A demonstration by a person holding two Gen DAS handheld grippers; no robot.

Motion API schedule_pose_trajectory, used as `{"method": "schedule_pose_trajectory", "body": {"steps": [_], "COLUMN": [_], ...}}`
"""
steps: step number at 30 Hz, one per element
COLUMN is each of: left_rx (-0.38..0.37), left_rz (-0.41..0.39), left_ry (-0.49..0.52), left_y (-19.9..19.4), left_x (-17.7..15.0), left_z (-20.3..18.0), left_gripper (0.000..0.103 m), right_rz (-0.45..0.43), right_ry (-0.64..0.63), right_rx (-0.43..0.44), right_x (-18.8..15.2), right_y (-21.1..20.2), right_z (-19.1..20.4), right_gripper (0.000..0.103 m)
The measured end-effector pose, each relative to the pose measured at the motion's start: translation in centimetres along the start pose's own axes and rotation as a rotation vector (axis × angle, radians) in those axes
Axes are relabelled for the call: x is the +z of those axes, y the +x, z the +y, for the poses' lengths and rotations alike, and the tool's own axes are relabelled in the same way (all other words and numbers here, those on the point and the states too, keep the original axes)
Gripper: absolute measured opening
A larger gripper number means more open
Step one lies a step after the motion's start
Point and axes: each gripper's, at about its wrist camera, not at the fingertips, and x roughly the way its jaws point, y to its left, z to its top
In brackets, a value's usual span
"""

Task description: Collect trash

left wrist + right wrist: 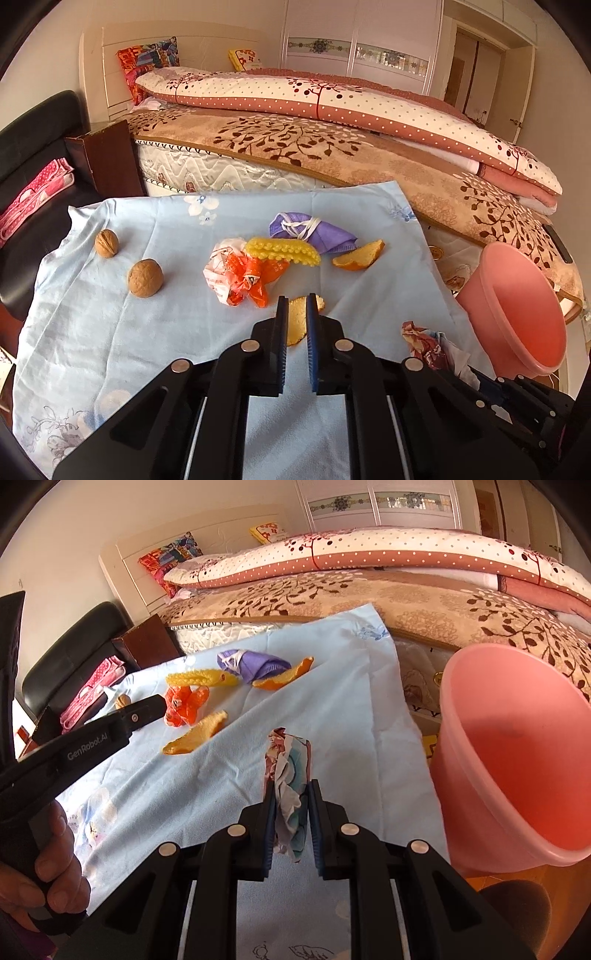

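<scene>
My left gripper [297, 301] is shut with only a narrow slit between its pads, hovering over a piece of orange peel [297, 321]. In the right wrist view that peel [195, 734] lies flat on the light blue cloth [351, 701], apart from the left gripper [160, 705]. My right gripper [291, 784] is shut on a crumpled printed paper [286, 775], just left of the pink bucket [461, 738]. Further back on the cloth lie an orange-and-white wrapper [240, 277], a yellow bumpy piece [284, 251], a purple mask [314, 230] and a second peel [358, 254].
Two walnuts [107, 242] [145, 277] sit on the left of the cloth. Behind it runs a bed [332, 147] with folded quilts. A dark wooden cabinet [107, 158] and a black sofa [37, 129] stand to the left. A hand [55, 867] holds the left gripper's handle.
</scene>
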Motion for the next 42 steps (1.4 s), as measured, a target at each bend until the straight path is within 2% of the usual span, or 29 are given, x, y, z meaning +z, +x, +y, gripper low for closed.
{"method": "schedule_pose_trajectory", "body": {"steps": [14, 21, 36, 42], "left_rx": [-0.081, -0.131, -0.329, -0.368], "left_rz": [-0.051, -0.079, -0.15, -0.146], "left_ry": [0.047, 0.089, 0.205, 0.233], "left_y": [-2.7, -3.8, -6.0, -6.1], "left_x": [0.8, 1.6, 2.4, 2.1], "left_z": [-3.1, -5.6, -12.9, -14.4], "left_gripper": [0.009, 0.009, 0.009, 0.009], "right_rz": [-0.085, -0.132, -0.179, -0.181], "right_ry": [0.064, 0.109, 0.232, 0.27], "right_rx": [-0.026, -0.066, -0.162, -0.171], "right_x": [1.1, 1.7, 1.3, 0.9], "right_y": [-3.7, -5.4, -7.8, -8.1], "right_z": [-2.4, -4.6, -11.1, -12.8], "right_gripper": [0.016, 0.016, 0.016, 0.016]}}
